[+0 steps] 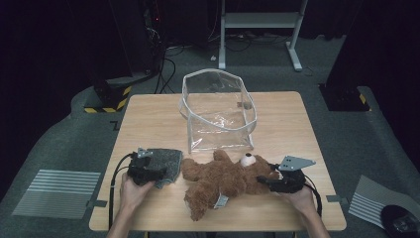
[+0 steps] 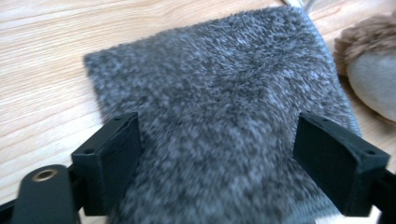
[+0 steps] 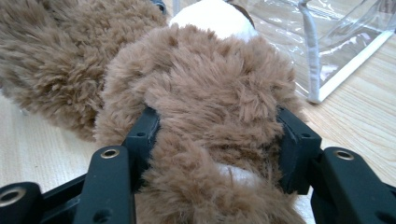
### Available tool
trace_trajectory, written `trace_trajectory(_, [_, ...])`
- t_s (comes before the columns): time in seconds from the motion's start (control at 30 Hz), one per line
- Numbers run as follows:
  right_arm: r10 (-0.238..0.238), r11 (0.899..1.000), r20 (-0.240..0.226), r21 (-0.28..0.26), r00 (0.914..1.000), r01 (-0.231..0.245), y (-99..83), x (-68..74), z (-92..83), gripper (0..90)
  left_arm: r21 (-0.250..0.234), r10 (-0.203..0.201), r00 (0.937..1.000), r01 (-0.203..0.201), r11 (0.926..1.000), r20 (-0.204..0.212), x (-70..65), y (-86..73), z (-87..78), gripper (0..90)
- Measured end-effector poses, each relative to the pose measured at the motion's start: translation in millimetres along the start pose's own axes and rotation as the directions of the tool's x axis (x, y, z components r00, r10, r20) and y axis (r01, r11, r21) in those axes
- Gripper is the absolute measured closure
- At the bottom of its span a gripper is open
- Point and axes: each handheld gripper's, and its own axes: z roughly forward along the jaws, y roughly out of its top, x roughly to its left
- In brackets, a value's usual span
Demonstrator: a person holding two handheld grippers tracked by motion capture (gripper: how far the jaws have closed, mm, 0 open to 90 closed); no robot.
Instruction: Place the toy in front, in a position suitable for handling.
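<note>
Left tool (image 1: 148,171) is sitting at the left end of the scene, well left of the teddy bear (image 1: 223,181), its two black jaws spread wide and straddling a grey fuzzy cloth (image 1: 166,163) that is lying flat on the wooden tabletop (image 1: 148,119). In the left gripper view the cloth (image 2: 219,102) is running between the jaws with a gap showing on each side, so the left tool (image 2: 217,163) is gripping nothing, and the bear's paw (image 2: 373,70) is peeking in at the cloth's far right edge. Just left of the bear, the cloth's right edge is nearly touching the bear's arm. The brown teddy bear is lying sprawled along the near part of the tabletop, its white muzzle pointing toward the far side. Directly behind the bear a clear plastic bag (image 1: 218,111) is standing open and upright. At the bear's right end the right tool (image 1: 275,181) is closing around the head; in the right gripper view the jaws of the right tool (image 3: 217,140) are pressing into the brown fur (image 3: 201,88) from both sides, with the clear bag (image 3: 336,42) beyond
</note>
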Motion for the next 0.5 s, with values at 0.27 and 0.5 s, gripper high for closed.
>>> trace_trajectory(0.27, [0.022,1.0,-0.02,-0.011,0.9996,-0.022,-0.1,1.4,1.4,36.9,0.008,0.043,0.9991,-0.043,0.999,-0.005,-3.2,1.0,7.3,38.8])
trace_trajectory(0.5, [0.027,0.999,-0.039,-0.024,0.9989,-0.028,-0.4,8.0,4.7,35.3,0.007,0.03,0.9994,-0.03,0.9995,0.019,2.3,0.0,3.7,65.2])
